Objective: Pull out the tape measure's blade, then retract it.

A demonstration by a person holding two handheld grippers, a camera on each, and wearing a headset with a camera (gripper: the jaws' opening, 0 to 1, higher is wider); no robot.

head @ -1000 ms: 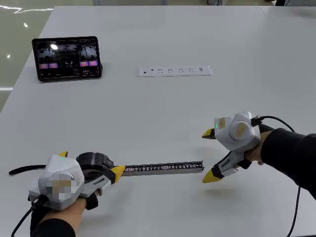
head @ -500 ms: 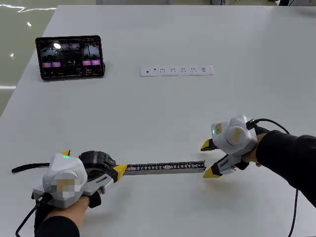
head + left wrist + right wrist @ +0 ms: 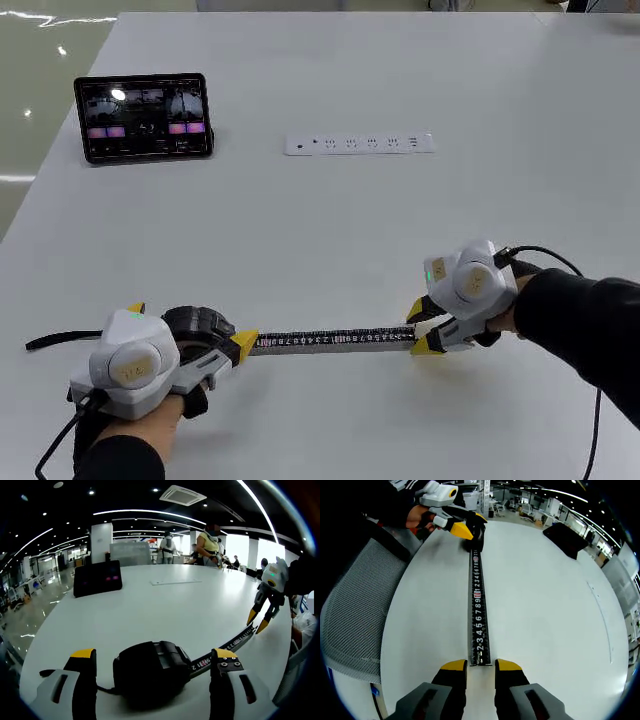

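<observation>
The black tape measure (image 3: 196, 331) lies on the white table (image 3: 330, 230) at the lower left, its case (image 3: 152, 672) between the jaws of my left gripper (image 3: 188, 327), with a sliver of table showing on either side. The left gripper (image 3: 152, 656) stands open around it. The blade (image 3: 330, 340) runs right along the table to its end (image 3: 480, 661). My right gripper (image 3: 420, 329) has its yellow tips on both sides of that end. Its jaws (image 3: 481, 666) are narrowed to about the blade's width and still slightly apart.
A tablet (image 3: 143, 117) stands on its stand at the back left and a white power strip (image 3: 359, 144) lies mid-table. A black cable (image 3: 60, 341) trails left from the left gripper. A mesh chair (image 3: 360, 625) is beside the table; people stand far off.
My right gripper has moved left and down to the blade's end, and its jaws have narrowed from wide open. The left gripper, case and blade have stayed put.
</observation>
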